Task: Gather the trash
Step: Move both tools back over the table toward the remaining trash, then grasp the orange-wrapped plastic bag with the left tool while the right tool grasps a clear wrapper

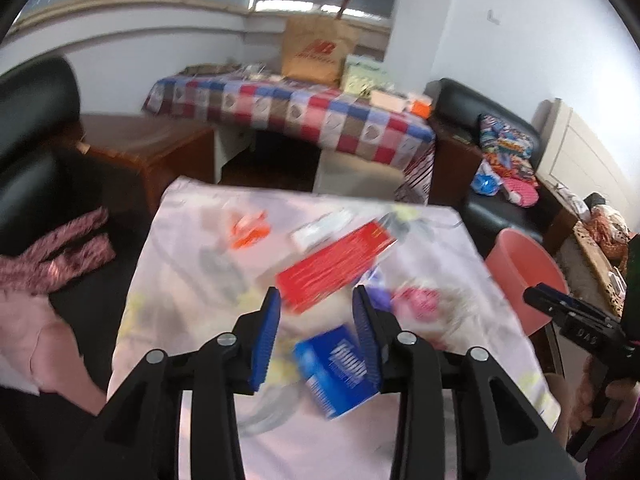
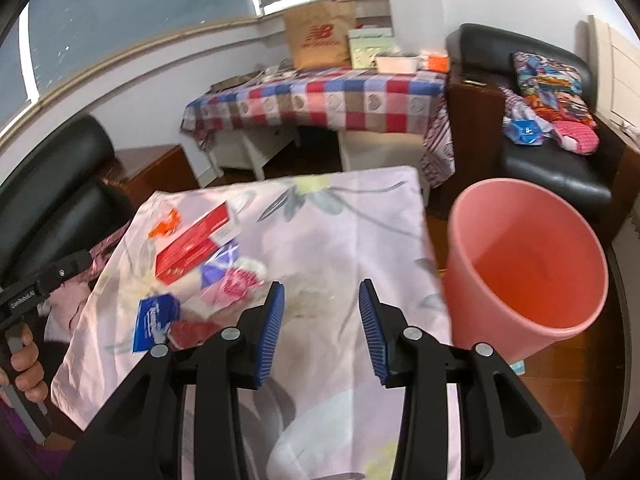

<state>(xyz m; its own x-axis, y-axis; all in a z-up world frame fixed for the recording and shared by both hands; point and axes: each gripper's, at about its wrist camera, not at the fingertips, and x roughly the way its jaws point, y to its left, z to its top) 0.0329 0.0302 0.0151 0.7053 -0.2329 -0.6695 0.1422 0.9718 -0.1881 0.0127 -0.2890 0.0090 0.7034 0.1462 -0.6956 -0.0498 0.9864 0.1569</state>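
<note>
The trash lies in a loose cluster on the left part of the cloth-covered bench (image 2: 360, 216): a red box (image 2: 192, 246), a blue packet (image 2: 154, 322), an orange wrapper (image 2: 164, 224), and a pink-and-white wrapper (image 2: 236, 284) among other scraps, while the pink bin (image 2: 524, 264) stands off the bench's right edge, tilted so its mouth faces the cameras. The main risk, as I judge it, is a poor pick: the pieces overlap, so jaws closing on the blue packet could catch a neighbour or a fold of cloth and drag the whole pile. A thin packet could also slip from the pads on the way across to the bin and land on the floor. The left view is blurred, so the exact height above the trash is hard to tell. The left gripper (image 1: 316, 332) hangs over the cluster, pointing forward and down, its jaws wide apart and holding nothing, with the blue packet (image 1: 336, 368) showing between them. The right gripper (image 2: 322, 328) is over bare cloth between trash and bin, jaws likewise wide and empty.
</note>
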